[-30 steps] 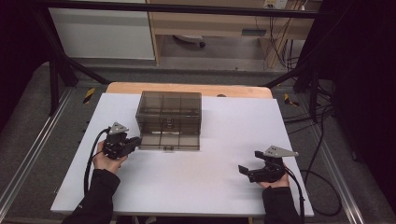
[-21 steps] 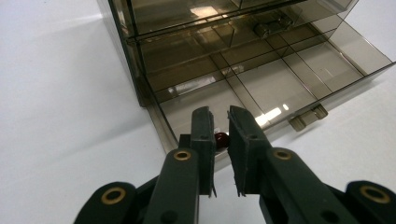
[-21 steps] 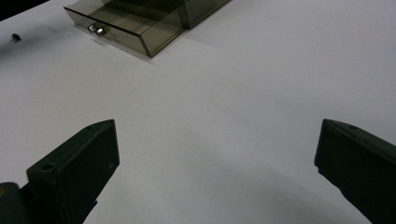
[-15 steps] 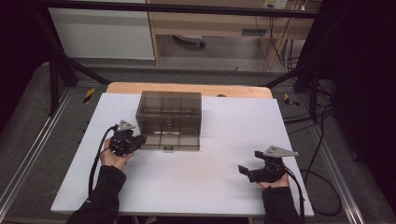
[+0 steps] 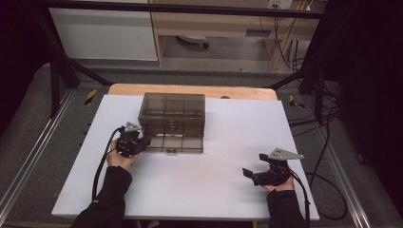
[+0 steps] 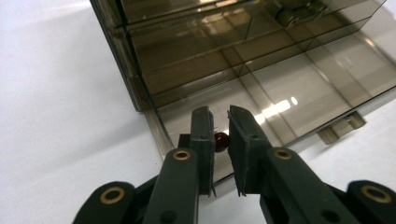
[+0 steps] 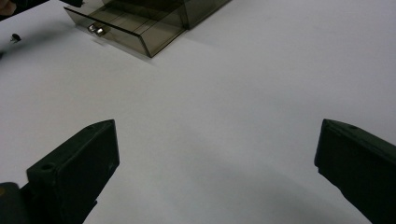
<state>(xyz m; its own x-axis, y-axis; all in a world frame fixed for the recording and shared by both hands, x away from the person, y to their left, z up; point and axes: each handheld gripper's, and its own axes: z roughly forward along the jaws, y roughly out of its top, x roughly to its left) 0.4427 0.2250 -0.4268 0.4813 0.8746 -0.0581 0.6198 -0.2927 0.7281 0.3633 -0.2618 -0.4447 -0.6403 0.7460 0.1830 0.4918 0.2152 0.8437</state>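
Note:
A smoky see-through drawer box [image 5: 173, 110] stands at the back middle of the white table [image 5: 199, 190]. Its bottom drawer [image 5: 177, 144] is pulled out toward me. My left gripper [image 5: 141, 142] hangs over the drawer's left front corner. In the left gripper view its jaws [image 6: 220, 119] are shut on a small dark red bead [image 6: 221, 139], just above the drawer's divided floor [image 6: 289, 88]. My right gripper [image 5: 251, 174] rests near the table's right front, open, with bare table between its jaws [image 7: 215, 140].
In the right gripper view the drawer front [image 7: 126, 35] with its metal knob [image 7: 95, 29] lies far off, and a tiny dark speck [image 7: 15, 37] sits on the table beside it. A wooden edge [image 5: 190, 89] runs behind the box. Cables trail off both grippers.
My left gripper has moved right and slightly down, from beside the box to over the open drawer's left corner. The right gripper has stayed put.

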